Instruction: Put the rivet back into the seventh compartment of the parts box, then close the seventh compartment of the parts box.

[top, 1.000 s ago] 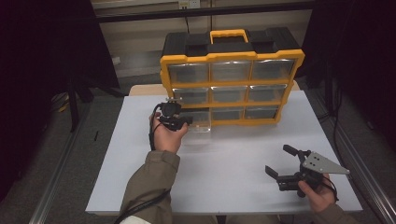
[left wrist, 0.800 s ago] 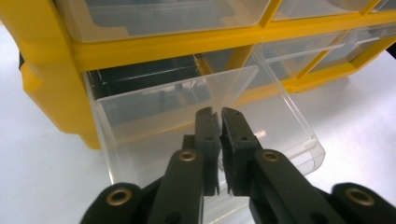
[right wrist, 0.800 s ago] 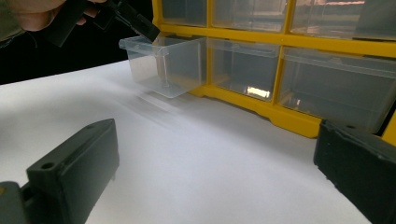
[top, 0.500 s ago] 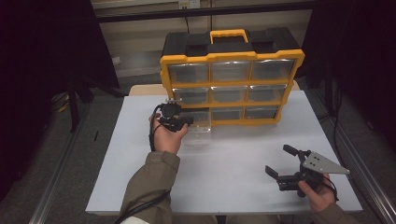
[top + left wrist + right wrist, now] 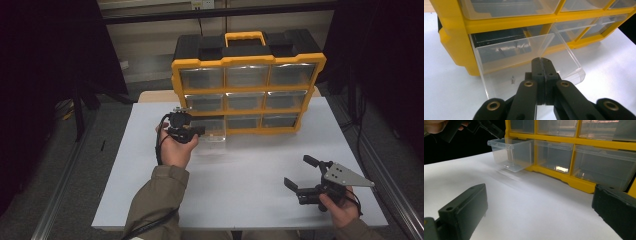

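A big yellow plastic box with nine clear little drawers and a black top (image 5: 248, 90) stands on the white tabletop (image 5: 240, 175). It has a yellow handle (image 5: 245, 38) on top. Everything here is told from that box.

The clear plastic drawer (image 5: 212, 131) in the bottom row, at the left end of the box, is pulled out. It sticks out from the front of the box over the tabletop. Its back part is still inside the box. In the left gripper view the drawer (image 5: 529, 62) has see-through walls, and a tiny metal bit (image 5: 512, 79) lies on its floor. I cannot tell what that bit is.

The left gripper (image 5: 200, 131) is right in front of the box, at its bottom left corner. A hand (image 5: 175, 147) holds it. Its two black jaws have just been closing and are now pressed together, and they seem to pinch the front wall of the pulled-out drawer. In the left gripper view (image 5: 543, 65) the jaws meet tight right at that clear front wall.

The right gripper (image 5: 299, 172) is well apart from the box, out in front of its right side and near the tabletop's front edge. Its jaws stand wide, with nothing between them. The right gripper view shows bare tabletop between the two jaws, with the box (image 5: 574, 142) and the pulled-out drawer (image 5: 511, 155) farther off.
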Tool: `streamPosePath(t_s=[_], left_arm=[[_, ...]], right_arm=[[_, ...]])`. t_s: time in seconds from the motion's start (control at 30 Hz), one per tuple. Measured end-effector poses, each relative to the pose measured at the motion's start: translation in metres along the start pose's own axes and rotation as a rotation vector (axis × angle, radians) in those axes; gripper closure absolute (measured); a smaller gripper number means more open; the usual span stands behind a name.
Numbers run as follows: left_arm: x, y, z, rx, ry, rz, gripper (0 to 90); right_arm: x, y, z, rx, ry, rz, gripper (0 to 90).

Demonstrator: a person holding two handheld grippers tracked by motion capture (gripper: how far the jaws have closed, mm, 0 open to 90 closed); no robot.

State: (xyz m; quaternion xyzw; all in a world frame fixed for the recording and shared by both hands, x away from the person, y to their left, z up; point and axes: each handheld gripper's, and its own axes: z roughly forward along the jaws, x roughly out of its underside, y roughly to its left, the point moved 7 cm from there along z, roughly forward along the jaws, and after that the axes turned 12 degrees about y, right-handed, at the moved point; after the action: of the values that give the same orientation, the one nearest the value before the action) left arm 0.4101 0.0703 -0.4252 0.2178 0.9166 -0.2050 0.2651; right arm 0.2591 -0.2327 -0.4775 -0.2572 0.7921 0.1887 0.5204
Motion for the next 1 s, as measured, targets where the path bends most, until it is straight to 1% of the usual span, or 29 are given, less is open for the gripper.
streamPosePath(t_s=[0.07,0.1,0.13,0.27,0.3,0.37,0.5,0.6,0.63,0.73,0.93,1.0], left_arm=[[0.001,0.000,-0.001,-0.003,0.002,0.006,90.0],[0.001,-0.001,-0.001,0.000,-0.002,0.000,90.0],[0.001,-0.001,-0.002,0.000,0.002,0.008,90.0],[0.002,-0.004,-0.003,0.006,0.001,0.002,90.0],[0.003,-0.004,-0.003,0.005,0.003,0.008,90.0],[0.004,-0.004,-0.003,-0.004,0.006,0.007,90.0],[0.006,-0.005,-0.002,-0.002,0.012,0.003,90.0],[0.007,-0.006,-0.002,-0.003,0.010,0.001,90.0],[0.008,-0.006,-0.002,-0.002,0.012,0.001,90.0],[0.010,-0.006,-0.003,-0.007,0.013,0.007,90.0],[0.013,-0.008,-0.002,-0.003,0.014,0.009,90.0],[0.014,-0.009,-0.002,-0.009,0.016,0.014,90.0]], right_arm=[[0.000,0.001,0.000,0.000,0.001,0.008,0.2],[0.001,0.000,0.001,0.000,0.002,0.007,0.2],[0.001,0.000,0.000,0.000,0.001,0.002,0.2],[0.001,-0.001,-0.001,0.000,-0.001,0.005,0.2],[0.001,0.000,-0.001,0.001,0.002,0.005,0.2],[0.001,0.000,-0.001,-0.002,0.002,0.005,0.2],[0.001,0.000,-0.002,-0.003,0.000,0.006,0.2],[0.001,-0.001,-0.002,0.006,-0.003,0.007,0.2],[0.001,-0.001,-0.002,0.001,-0.001,0.003,0.2],[0.001,-0.001,-0.001,0.003,-0.001,0.005,0.2],[0.001,-0.002,-0.003,0.006,-0.005,0.016,0.2],[0.001,-0.001,-0.003,0.001,-0.005,0.008,0.2]])
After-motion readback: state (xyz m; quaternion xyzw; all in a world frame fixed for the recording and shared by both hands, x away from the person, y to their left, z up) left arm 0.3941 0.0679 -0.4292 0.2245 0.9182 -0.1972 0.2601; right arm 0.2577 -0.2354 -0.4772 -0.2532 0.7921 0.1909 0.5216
